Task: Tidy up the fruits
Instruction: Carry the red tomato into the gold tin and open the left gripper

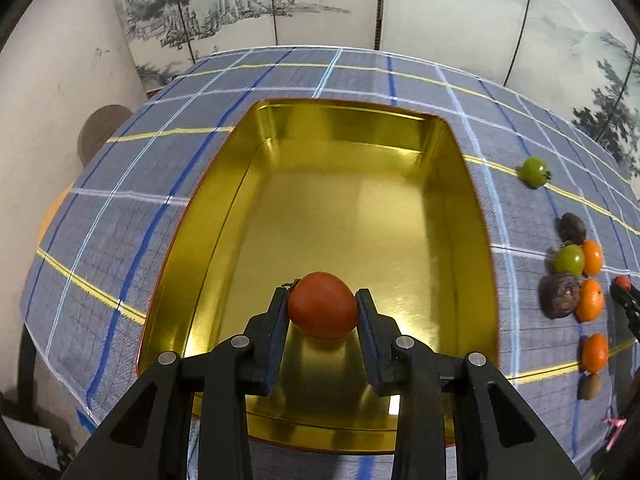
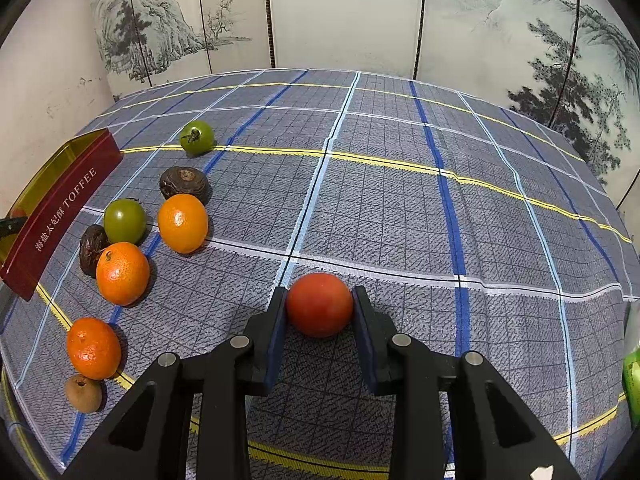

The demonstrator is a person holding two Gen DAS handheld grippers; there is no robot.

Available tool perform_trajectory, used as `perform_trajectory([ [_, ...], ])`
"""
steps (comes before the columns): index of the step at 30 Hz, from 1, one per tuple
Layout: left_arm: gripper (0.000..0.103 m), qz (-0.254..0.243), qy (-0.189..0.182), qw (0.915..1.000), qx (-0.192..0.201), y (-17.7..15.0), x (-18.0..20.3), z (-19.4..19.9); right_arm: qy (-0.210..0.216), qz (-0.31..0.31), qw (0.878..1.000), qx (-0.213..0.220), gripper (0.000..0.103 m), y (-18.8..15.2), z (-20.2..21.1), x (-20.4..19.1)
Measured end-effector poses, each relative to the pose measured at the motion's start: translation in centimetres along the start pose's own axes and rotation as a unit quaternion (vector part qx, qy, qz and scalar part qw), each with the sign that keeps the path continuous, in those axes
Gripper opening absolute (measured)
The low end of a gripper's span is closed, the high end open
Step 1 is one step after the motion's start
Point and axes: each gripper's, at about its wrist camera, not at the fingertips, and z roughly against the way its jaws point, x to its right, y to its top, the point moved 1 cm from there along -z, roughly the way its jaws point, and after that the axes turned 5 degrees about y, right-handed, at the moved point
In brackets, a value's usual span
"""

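My left gripper [image 1: 323, 304] is shut on a red tomato [image 1: 323, 306] and hangs over the near end of an empty gold tin [image 1: 476, 240]. My right gripper [image 2: 320, 304] is shut on a second red tomato [image 2: 319, 305] above the plaid cloth. Left of it lie loose fruits: three oranges [image 2: 122, 273], two green tomatoes [image 2: 124, 221], dark wrinkled fruits [image 2: 184, 183] and a small brown one [image 2: 83, 393]. In the left wrist view that cluster [image 1: 576, 276] lies right of the tin, and the right gripper's tip with its tomato [image 1: 623, 282] shows at the far right.
The tin's red outer wall [image 2: 60, 216], lettered TOFFEE, stands at the left edge of the right wrist view. A painted folding screen [image 2: 344, 20] rises behind the table. A green object [image 2: 632, 380] sits at the right edge. The plaid cloth [image 2: 440, 220] stretches to the right of the fruits.
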Motion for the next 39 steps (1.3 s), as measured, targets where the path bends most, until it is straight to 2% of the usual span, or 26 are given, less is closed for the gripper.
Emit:
perform_trajectory([
  [8, 0.034, -0.006, 0.012, 0.9999, -0.009, -0.5, -0.7, -0.9, -0.001, 0.001, 1.000, 0.000, 0.030, 0.0, 0.0, 0.0],
  [32, 0.035, -0.021, 0.012, 0.9996, -0.017, -1.1, -0.8, -1.8, -0.003, 0.003, 1.000, 0.001, 0.030, 0.0, -0.1, -0.1],
  [39, 0.045, -0.025, 0.007, 0.9996, -0.013, -1.2, -0.4, -1.4, -0.002, 0.002, 1.000, 0.001, 0.030, -0.1, -0.1, -0.1],
])
